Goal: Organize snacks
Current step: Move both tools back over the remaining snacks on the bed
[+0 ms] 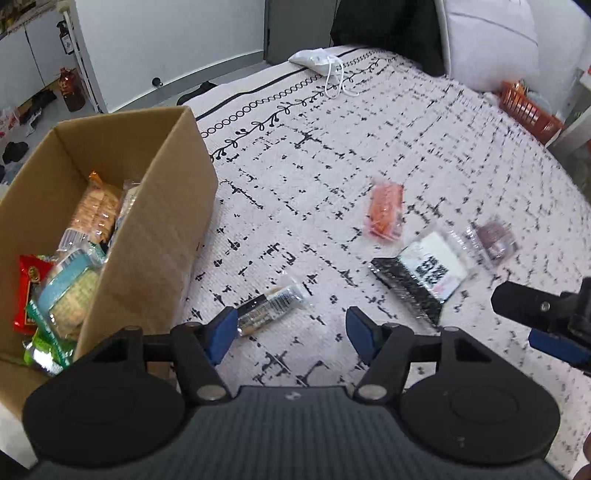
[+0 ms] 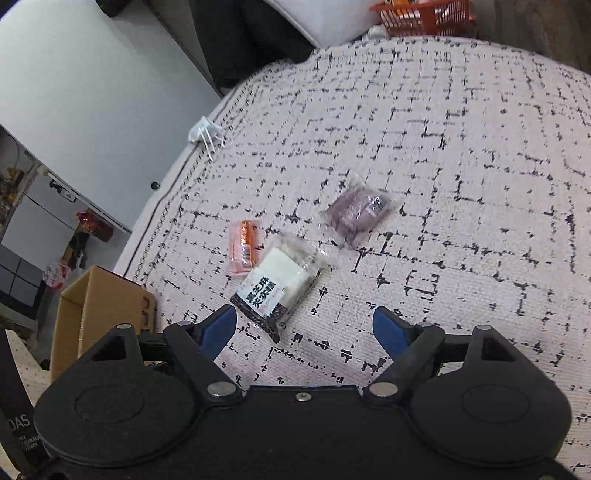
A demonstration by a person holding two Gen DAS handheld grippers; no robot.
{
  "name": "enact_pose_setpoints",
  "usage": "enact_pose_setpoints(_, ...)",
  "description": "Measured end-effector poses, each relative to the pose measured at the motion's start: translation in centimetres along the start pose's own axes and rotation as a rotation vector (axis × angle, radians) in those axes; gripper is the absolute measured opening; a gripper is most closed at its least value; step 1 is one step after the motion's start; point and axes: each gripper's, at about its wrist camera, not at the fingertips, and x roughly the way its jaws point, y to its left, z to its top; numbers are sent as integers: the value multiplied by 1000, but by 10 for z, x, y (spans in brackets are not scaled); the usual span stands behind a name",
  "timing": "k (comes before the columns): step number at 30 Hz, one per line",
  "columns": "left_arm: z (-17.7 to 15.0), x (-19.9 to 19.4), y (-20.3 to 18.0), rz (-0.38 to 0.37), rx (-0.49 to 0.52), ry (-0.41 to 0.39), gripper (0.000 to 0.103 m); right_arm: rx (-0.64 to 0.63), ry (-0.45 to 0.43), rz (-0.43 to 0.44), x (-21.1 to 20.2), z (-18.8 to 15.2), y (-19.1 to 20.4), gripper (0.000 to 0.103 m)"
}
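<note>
Four snack packs lie on the patterned white bedspread (image 1: 332,155): a slim dark-and-clear bar (image 1: 271,306), an orange pack (image 1: 384,212), a black-and-white pack (image 1: 424,277) and a purple pack (image 1: 493,238). My left gripper (image 1: 291,328) is open just above the bedspread, and the bar's near end lies by its left finger, untouched. My right gripper (image 2: 304,326) is open too. The black-and-white pack (image 2: 280,284) lies just beyond its fingertips, with the orange pack (image 2: 243,245) and purple pack (image 2: 356,212) farther off. A cardboard box (image 1: 147,221) at the left holds several snack packs.
The box (image 2: 99,295) stands at the bed's left edge. A white drawstring pouch (image 1: 317,61) lies at the far edge. An orange basket (image 1: 528,107) and a white pillow (image 1: 491,40) sit at the back right, with a dark cushion (image 1: 388,26) beside them.
</note>
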Motion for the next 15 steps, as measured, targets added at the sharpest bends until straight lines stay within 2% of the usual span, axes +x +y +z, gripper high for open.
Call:
enact_pose_setpoints(6,4,16,0,6,38,3,65,-9,38,-22,22,1,5,81)
enact_pose_setpoints(8,7,19,-1,4,49,-2,63,-11,52,-24,29,2,6,76)
enact_pose_setpoints(10,10,22,0,11,47,-1,57,-13,58,-25,35,4,8,75)
enact_pose_setpoints(12,12,23,1,23,47,-4,44,-24,51,-29,40,5,13,75)
enact_pose_setpoints(15,18,24,5,23,36,-5,34,-24,46,-26,45,9,18,75)
